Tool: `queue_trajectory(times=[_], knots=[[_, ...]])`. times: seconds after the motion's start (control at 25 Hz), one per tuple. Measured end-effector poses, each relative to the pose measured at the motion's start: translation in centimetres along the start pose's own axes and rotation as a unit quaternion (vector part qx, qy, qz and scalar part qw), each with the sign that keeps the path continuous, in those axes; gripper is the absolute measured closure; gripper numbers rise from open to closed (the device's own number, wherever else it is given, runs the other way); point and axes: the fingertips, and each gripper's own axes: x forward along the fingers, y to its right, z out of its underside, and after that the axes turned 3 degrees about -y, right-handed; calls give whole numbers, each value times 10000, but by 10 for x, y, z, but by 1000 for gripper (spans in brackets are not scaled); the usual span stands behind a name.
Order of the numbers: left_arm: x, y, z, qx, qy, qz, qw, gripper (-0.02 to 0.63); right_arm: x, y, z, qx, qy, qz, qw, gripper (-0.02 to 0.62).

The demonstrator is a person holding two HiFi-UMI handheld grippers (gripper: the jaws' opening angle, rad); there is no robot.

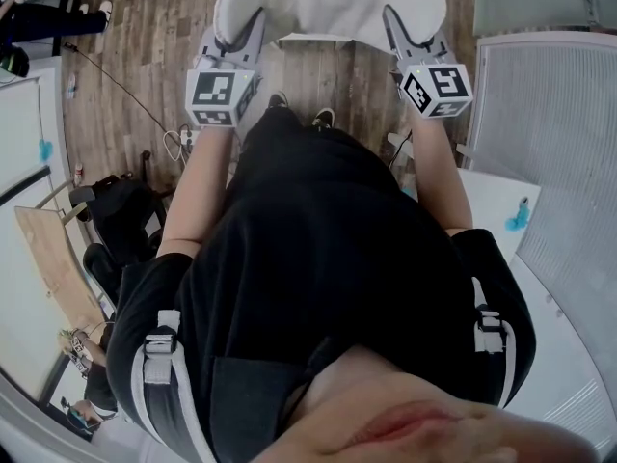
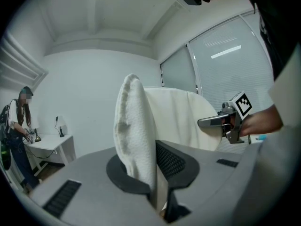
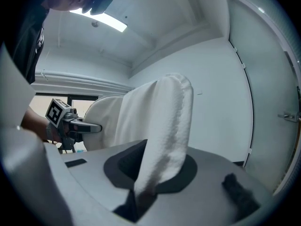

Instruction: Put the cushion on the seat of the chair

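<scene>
Head view is showing the left claw (image 1: 249,37) and the right claw (image 1: 400,32) each clamping an edge of the white cushion (image 1: 328,3), holding it aloft over the wooden floor (image 1: 145,46). No chair is showing; keeping both grips firm and level is looking wise.

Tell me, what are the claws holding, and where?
Both hold the white cushion: the left claw pinches its left edge, the right claw its right edge.
</scene>
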Motion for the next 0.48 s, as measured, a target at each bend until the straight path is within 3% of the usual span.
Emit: queue_trajectory(times=[0.48], knots=[[32,-32,8,-118,-30,98,9999,551,40,12,0,-45,-157,75,9998,538]])
